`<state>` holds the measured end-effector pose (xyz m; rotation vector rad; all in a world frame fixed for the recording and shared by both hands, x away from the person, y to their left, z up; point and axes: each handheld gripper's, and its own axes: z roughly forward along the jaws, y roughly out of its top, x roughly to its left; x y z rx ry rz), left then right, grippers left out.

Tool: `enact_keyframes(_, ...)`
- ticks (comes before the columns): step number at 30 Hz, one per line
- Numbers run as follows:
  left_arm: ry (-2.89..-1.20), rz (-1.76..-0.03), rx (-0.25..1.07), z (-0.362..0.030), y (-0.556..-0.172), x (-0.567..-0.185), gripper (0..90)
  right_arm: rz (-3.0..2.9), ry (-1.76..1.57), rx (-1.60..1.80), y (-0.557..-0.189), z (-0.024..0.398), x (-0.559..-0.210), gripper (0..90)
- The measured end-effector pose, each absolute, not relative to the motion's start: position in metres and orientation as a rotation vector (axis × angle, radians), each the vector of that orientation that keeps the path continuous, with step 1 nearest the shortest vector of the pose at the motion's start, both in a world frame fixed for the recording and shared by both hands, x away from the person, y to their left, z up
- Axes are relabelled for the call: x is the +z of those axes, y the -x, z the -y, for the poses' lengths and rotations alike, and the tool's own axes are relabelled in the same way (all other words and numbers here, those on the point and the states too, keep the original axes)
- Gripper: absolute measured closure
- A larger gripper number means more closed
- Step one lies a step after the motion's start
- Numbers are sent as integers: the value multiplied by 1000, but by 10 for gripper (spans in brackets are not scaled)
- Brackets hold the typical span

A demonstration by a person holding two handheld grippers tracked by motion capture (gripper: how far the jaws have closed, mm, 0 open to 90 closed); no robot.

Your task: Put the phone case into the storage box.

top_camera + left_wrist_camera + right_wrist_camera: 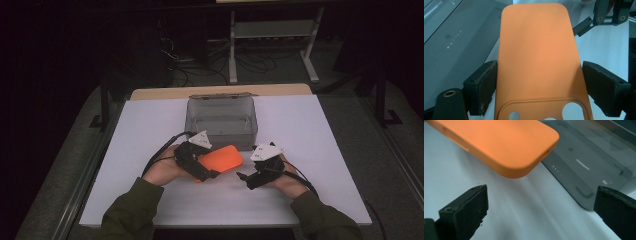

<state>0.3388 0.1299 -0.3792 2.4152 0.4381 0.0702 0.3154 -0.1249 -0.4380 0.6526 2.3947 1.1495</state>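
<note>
Left gripper view: left gripper clamps smooth, round-cornered orange phone case; right gripper jaws apart.

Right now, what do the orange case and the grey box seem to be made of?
The orange phone case looks like soft silicone or rubbery plastic: an even matte surface, rounded corners, moulded camera holes. The grey box seems to be hard, smoky translucent plastic: it is glossy, with bright glints, and the table shows faintly through its walls.

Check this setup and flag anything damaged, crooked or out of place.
Only wear stands out: the left gripper, clamped across the orange phone case, has a frayed, crumbling left pad. The grey plastic box sits square on the white table.
</note>
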Motion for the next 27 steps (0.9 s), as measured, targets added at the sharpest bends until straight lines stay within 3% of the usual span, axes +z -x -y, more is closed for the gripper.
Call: enact_keyframes(27,-2414,-441,69,-130,-339,-380,153,-2315,-504,1019,-309,122,-436,0)
